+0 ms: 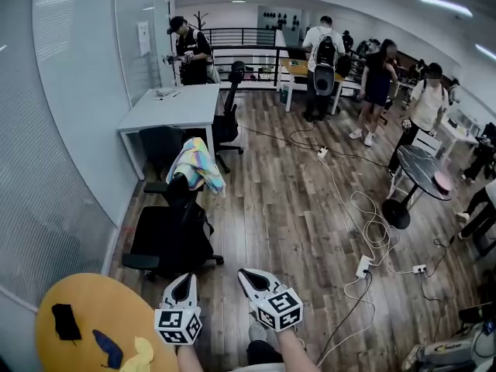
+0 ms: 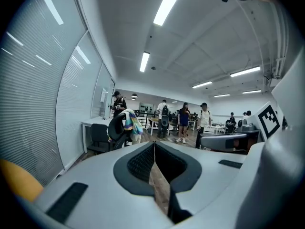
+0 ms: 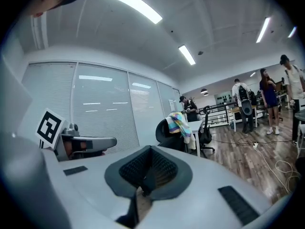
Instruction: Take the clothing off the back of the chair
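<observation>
- The left gripper (image 1: 184, 279) is fully closed. Its jaws are pressed together with nothing between them, and it points toward the chair (image 1: 167, 239) from well short of it.
- The right gripper (image 1: 245, 274) is also closed and empty. It is just beside the left one and equally far from the chair.
- The clothing (image 1: 195, 165), a pastel-striped piece, is draped over the top of the chair's back, well apart from both grippers. The task looks not yet begun.
- Behind the chair is a white desk (image 1: 174, 107) with a second chair (image 1: 159, 149) at it. To the right of the chair, cables (image 1: 372, 231) lie in loops on the floor (image 1: 287, 200).
- Likely risks:
  - Neither gripper can take the cloth until its jaws are opened.
  - A pinch on only a thin fold could slip as the cloth is pulled.
  - A forward pull, not an upward lift, could catch the cloth on the chair's back or make the chair roll or swivel.
  - A step wide to the right of the chair could snag a foot in the cables.
</observation>
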Available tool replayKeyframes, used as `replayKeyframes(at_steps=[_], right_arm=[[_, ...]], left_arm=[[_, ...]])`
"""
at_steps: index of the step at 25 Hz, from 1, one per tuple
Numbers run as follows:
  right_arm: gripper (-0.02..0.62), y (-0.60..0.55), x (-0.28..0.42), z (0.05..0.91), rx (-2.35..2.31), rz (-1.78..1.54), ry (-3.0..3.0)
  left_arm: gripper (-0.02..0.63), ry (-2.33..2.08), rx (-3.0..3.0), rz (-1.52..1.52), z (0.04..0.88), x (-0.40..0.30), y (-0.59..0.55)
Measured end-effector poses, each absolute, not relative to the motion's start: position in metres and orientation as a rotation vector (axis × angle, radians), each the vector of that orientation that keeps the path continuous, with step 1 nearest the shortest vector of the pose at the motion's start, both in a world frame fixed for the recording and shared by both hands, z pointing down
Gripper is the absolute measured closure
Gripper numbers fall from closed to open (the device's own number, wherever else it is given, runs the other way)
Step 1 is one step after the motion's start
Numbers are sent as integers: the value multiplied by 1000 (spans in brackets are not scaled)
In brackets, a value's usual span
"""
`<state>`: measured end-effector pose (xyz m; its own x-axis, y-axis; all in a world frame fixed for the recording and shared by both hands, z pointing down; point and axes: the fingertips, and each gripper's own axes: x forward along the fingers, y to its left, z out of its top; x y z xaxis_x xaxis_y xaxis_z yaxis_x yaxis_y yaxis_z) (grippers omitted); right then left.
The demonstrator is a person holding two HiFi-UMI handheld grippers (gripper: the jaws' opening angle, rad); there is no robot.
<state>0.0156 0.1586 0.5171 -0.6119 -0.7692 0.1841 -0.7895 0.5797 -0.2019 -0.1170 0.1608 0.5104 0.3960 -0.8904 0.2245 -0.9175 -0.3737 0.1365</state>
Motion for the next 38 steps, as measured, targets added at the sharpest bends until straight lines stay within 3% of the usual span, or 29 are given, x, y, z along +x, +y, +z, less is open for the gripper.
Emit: replayKeyframes(at_steps=[16, 28, 38], right_arm=[[572, 15, 58, 502, 1176, 481, -2849], [572, -28, 67, 526, 1119, 602, -2892], [571, -113, 45, 518, 1089, 503, -2888]], left_arm=[[577, -1742, 2351, 126, 478, -107, 49], [577, -1848, 2269, 233, 480, -152, 20], [577, -1713, 2431, 341, 480, -211, -91]])
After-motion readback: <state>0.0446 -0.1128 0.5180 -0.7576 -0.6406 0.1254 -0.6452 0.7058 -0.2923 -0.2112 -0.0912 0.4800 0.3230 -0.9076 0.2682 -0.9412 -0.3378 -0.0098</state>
